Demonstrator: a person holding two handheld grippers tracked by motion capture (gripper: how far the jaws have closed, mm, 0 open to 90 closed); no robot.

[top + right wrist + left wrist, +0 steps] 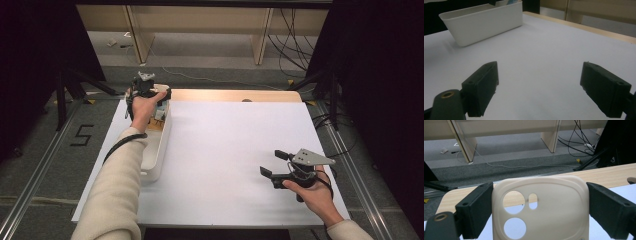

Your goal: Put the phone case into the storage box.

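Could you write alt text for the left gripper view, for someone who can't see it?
A cream phone case with round camera holes stands upright between the left gripper's two black jaws. Behind it lie a wooden table edge, grey floor and cables.

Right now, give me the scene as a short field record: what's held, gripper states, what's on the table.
held: cream phone case, between the left gripper's fingers, at the far end of the bin
left gripper: closed on the case, both fingers against its sides
right gripper: open, nothing between the fingers, above bare table near the right edge
bin: white, long, along the left edge of the table; contents too small to tell
table: white top, wooden far edge
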